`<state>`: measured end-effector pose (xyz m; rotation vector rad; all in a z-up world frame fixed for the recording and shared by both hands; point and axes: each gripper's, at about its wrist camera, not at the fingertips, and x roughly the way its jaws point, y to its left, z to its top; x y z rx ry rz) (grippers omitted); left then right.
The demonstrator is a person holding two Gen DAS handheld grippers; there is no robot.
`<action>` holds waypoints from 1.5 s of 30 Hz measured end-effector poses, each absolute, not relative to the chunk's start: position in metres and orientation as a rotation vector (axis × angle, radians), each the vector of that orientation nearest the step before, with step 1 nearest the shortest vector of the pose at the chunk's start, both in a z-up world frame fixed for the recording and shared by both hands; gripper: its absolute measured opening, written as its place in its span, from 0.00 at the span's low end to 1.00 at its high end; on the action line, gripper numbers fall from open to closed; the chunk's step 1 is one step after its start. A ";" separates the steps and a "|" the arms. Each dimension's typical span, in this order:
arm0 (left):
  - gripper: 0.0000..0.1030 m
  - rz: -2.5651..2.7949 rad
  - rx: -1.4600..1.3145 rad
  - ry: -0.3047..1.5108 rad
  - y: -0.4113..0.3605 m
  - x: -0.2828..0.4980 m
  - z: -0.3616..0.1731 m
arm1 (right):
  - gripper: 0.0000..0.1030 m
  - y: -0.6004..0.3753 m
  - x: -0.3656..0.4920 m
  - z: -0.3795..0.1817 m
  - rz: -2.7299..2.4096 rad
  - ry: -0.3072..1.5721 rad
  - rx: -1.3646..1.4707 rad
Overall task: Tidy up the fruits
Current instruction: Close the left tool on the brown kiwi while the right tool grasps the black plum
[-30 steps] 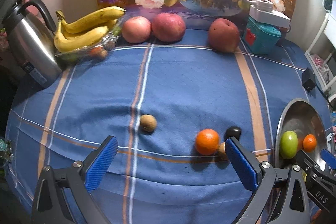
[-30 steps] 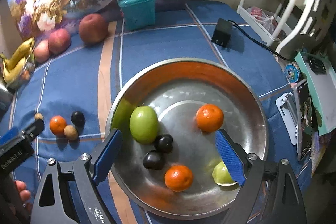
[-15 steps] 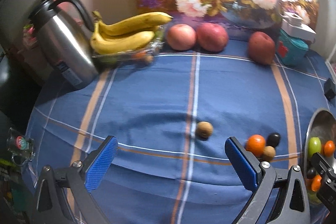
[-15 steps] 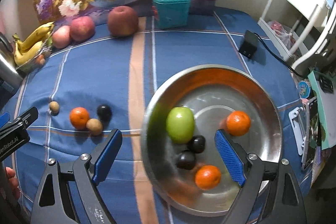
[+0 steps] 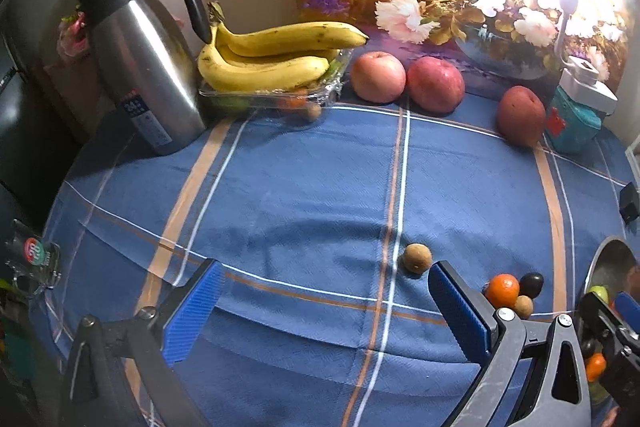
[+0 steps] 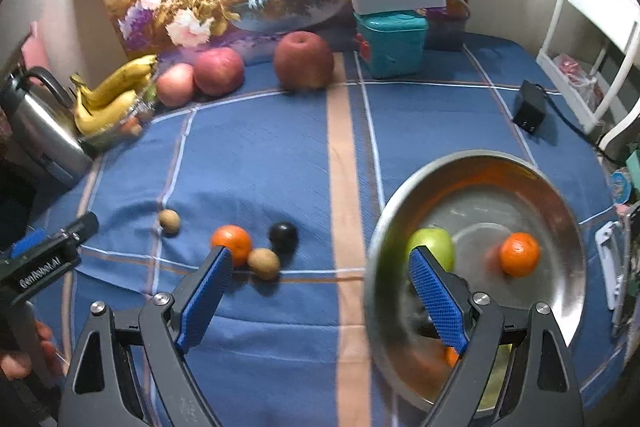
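Observation:
On the blue striped cloth lie an orange, a small brown fruit, a dark plum and another small brown fruit further left. The same brown fruit and the orange show in the left wrist view. A steel bowl at the right holds a green apple, an orange and more fruit. My right gripper is open and empty, above the cloth just right of the loose fruits. My left gripper is open and empty, left of them.
At the back stand a steel kettle, bananas on a clear tray, three red apples, a teal box with a lamp, and a black power adapter. A white rack stands at the right.
Both grippers have swung left. The bowl has slid to the right in the right wrist view, and the loose fruits now lie ahead of the right gripper. Both stay open.

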<state>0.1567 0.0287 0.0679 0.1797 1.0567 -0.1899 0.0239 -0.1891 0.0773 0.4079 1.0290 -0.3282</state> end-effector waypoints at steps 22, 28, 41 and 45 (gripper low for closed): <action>0.79 -0.355 0.093 1.179 -0.009 0.188 0.006 | 0.64 -0.200 0.061 0.028 -0.316 1.057 0.508; 0.67 -0.371 0.088 1.205 -0.018 0.190 -0.007 | 0.54 -0.204 0.065 0.013 -0.297 1.066 0.558; 0.31 -0.391 0.089 1.214 -0.028 0.193 -0.014 | 0.43 -0.202 0.065 0.010 -0.273 1.061 0.582; 0.26 -0.398 0.095 1.210 -0.027 0.190 -0.010 | 0.40 -0.199 0.066 0.010 -0.262 1.063 0.582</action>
